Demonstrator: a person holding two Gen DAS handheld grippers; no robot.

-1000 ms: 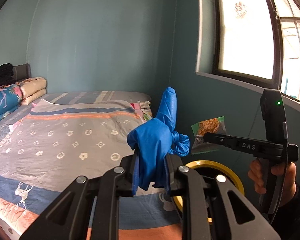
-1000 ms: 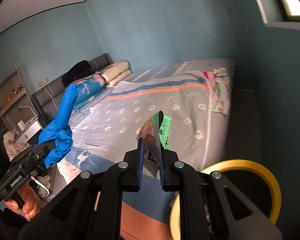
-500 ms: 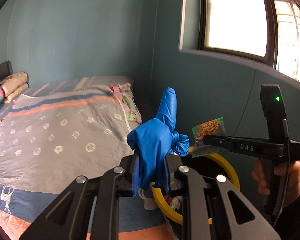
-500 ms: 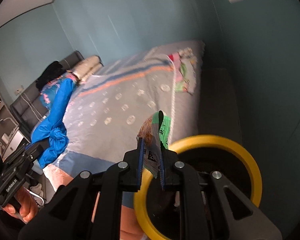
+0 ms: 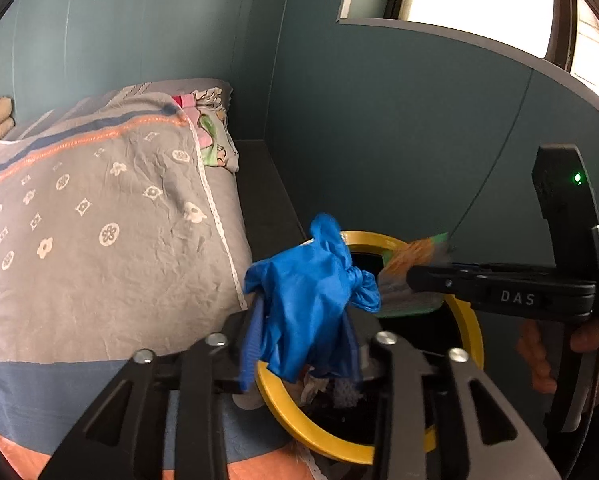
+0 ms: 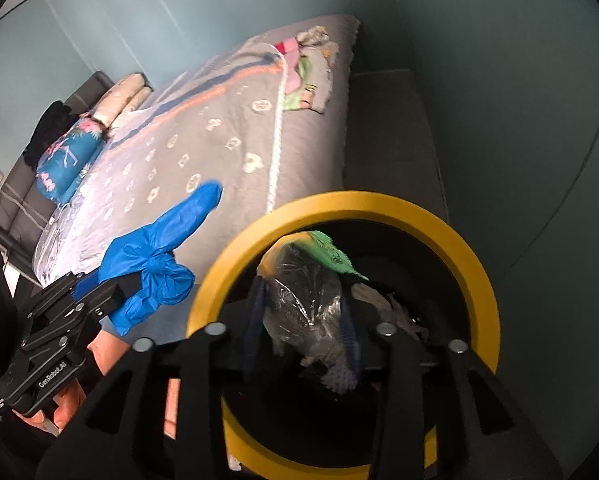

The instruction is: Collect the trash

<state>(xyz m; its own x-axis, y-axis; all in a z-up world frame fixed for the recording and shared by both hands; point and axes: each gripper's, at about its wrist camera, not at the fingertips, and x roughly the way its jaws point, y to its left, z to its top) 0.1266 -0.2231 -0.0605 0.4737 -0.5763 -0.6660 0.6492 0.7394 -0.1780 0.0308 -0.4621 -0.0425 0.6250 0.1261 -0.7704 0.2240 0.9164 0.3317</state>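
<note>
A yellow-rimmed dark bin (image 5: 371,238) (image 6: 339,204) stands on the floor beside the bed. My left gripper (image 5: 305,320) hangs at the bin's left rim, its jaws opening. A crumpled blue glove (image 5: 307,296) sags loose between them. In the right wrist view the left gripper (image 6: 115,292) and the glove (image 6: 155,256) sit just left of the rim. My right gripper (image 6: 303,304) points down into the bin's mouth, its jaws also opening, with a clear and green snack wrapper (image 6: 299,292) loose between them. In the left wrist view the right gripper (image 5: 411,280) and the wrapper (image 5: 415,252) are over the bin.
A bed with a grey patterned quilt (image 5: 99,220) (image 6: 203,140) fills the left side. A dark ledge (image 5: 267,200) runs between the bed and the teal wall. Crumpled trash (image 6: 395,312) lies inside the bin. A person's hand (image 5: 539,360) holds the right gripper.
Both grippers have sunk and tipped down over the yellow bin. Their jaws, shut on the glove and the wrapper before, now stand apart, and both items hang loose.
</note>
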